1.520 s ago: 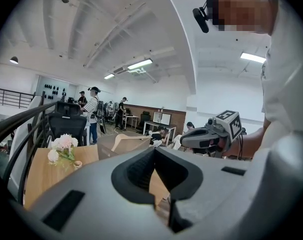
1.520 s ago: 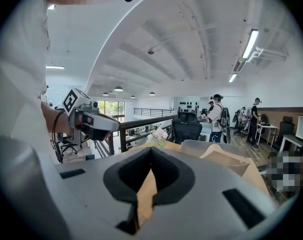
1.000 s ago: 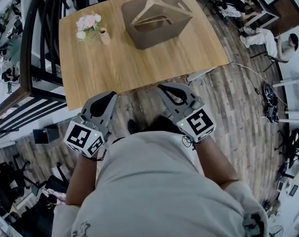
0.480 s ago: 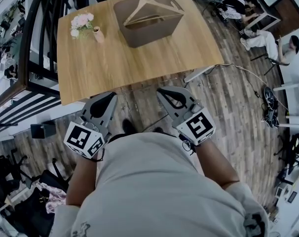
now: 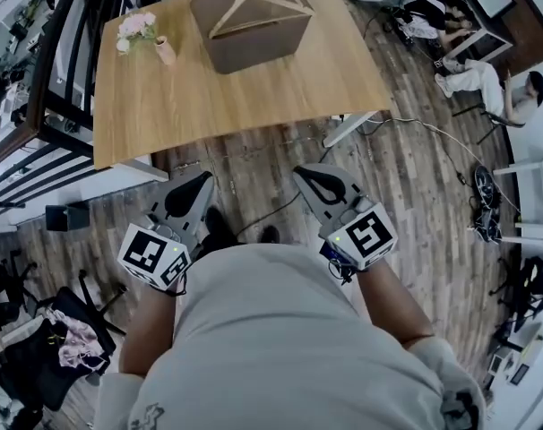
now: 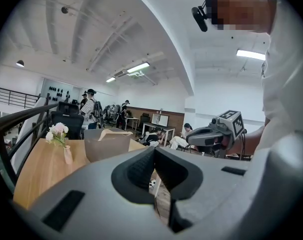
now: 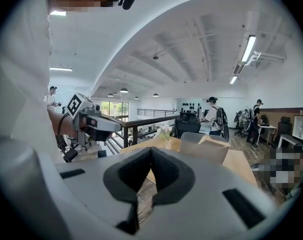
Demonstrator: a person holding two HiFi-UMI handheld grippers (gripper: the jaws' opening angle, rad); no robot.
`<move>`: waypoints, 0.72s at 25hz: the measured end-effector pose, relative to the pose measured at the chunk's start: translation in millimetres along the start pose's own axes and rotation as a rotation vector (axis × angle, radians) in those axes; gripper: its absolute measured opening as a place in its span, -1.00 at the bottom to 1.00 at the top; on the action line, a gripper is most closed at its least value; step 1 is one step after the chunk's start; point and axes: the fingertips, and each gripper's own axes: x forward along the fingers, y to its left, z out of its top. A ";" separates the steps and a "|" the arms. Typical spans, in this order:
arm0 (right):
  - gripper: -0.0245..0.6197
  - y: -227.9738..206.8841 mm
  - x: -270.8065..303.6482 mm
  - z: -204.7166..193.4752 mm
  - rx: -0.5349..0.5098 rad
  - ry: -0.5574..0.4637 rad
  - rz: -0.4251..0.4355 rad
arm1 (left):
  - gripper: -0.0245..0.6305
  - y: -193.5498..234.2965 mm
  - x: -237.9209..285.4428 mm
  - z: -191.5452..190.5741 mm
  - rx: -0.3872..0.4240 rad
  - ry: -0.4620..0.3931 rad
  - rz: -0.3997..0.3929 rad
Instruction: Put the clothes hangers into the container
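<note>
My left gripper (image 5: pixel 198 182) and right gripper (image 5: pixel 307 173) are both pressed together on nothing, well short of the table (image 5: pixel 254 106). The clothes hanger (image 5: pixel 258 9) lies in the open top of the container (image 5: pixel 254 47) at the far end, so I'd judge 1 careful push would seat it, avoiding the flower vase (image 5: pixel 164 50) nearby. Plank floor (image 5: pixel 415 186) lies below, with a seated person (image 5: pixel 486 74) beyond.

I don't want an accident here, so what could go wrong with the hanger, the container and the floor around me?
The hanger lies across the top of the container, above its rim; a knock might tip it out. The vase of flowers stands near the container on the table; a reach could topple it. A cable trails over the floor beside the table leg, a possible trip hazard.
</note>
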 end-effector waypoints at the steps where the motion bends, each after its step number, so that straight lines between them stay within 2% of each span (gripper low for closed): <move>1: -0.91 1.4 -5.8 -2.9 0.002 0.000 0.003 | -0.91 -6.4 -0.3 -2.3 -0.002 0.001 0.002; 5: -0.91 8.0 -24.4 -10.8 0.001 0.005 0.012 | -0.91 -27.2 -0.9 -9.0 0.000 -0.001 0.004; 14: -0.91 5.8 -47.6 -12.6 0.007 -0.012 0.008 | -0.91 -46.0 0.8 -5.1 0.010 0.000 0.024; 18: -0.91 7.3 -52.1 -16.6 0.006 -0.008 0.012 | -0.91 -50.4 -0.6 -9.2 -0.014 -0.003 0.025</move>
